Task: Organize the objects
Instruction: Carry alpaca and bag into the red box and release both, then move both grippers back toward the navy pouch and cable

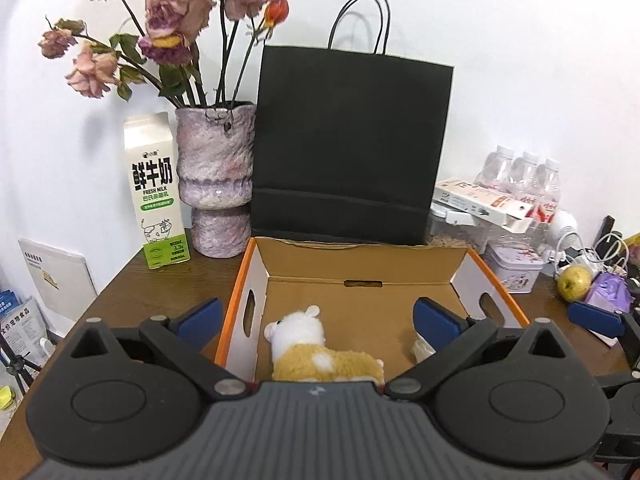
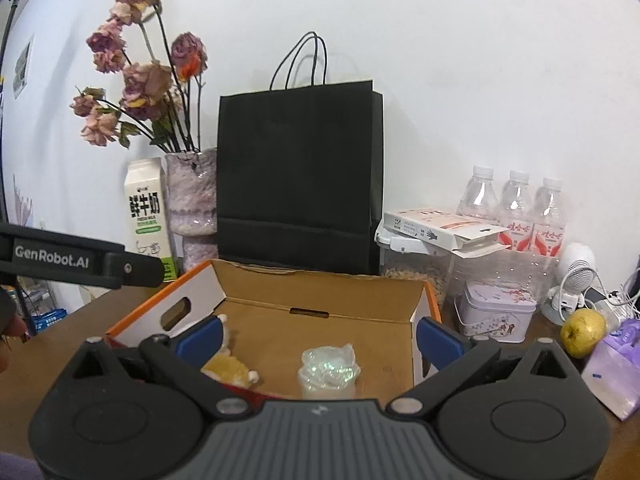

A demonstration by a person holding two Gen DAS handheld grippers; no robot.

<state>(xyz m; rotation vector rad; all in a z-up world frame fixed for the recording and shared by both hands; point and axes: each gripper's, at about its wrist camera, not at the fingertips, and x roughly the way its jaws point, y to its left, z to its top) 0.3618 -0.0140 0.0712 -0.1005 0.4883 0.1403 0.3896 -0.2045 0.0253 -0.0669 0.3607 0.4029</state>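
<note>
Your left gripper (image 1: 318, 316) & right gripper (image 2: 318, 334) both hang over the cardboard box (image 1: 360, 268), jaws spread wide, nothing held. Inside the box: plush toy (image 1: 316, 350) near its left wall, wrapped cup (image 2: 328, 372) toward its right. Behind the box stands a black paper bag (image 1: 348, 140); milk carton (image 1: 156, 192) & vase (image 1: 216, 176) back-left of it, apple (image 2: 582, 330) to its right.
</note>
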